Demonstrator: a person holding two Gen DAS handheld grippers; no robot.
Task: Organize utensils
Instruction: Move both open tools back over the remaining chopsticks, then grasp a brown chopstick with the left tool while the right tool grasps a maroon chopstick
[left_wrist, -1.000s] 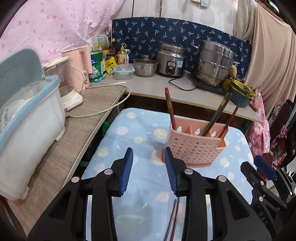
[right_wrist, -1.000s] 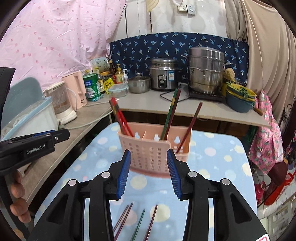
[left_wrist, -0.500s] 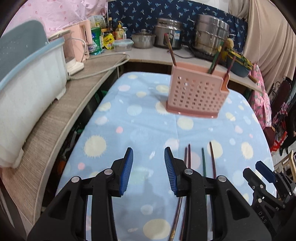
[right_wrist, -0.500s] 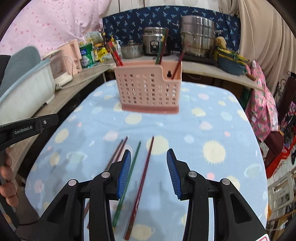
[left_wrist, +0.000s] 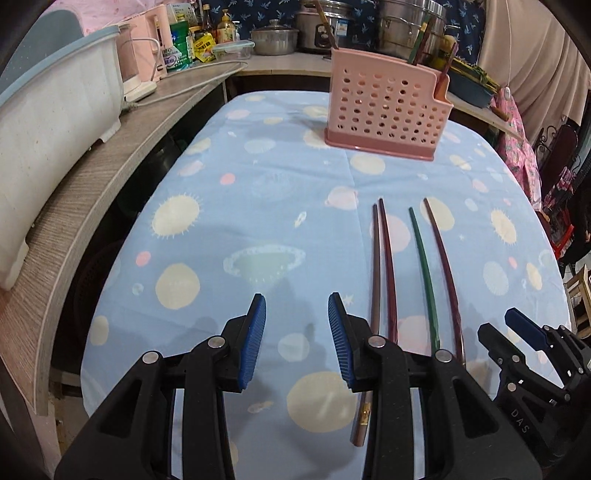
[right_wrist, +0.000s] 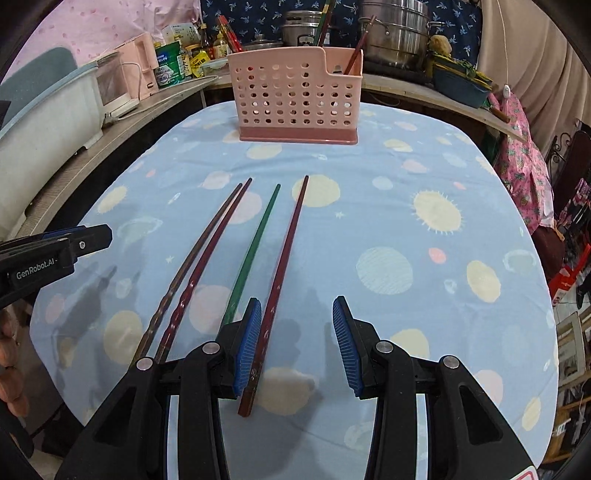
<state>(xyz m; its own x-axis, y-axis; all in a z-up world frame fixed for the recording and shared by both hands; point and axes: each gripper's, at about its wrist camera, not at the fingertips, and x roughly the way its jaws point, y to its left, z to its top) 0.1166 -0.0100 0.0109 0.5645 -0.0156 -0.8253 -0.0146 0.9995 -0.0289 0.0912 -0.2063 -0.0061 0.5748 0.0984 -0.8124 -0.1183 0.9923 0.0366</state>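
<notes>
My right gripper and left gripper hang half-open, empty, at lower frame, ready for four chopsticks bound for the pink caddy.

The desk is covered by a light blue cloth printed with pale yellow suns, planets and small pink dots. At its far end stands a pink perforated holder, upright on a darker pink base, with several chopsticks sticking up out of it. On the near part of the cloth four chopsticks lie roughly side by side, pointing toward the holder: a pair of dark red-brown ones close together on the left, a green one just beside them, and another dark red one furthest right, apart from the green.
</notes>
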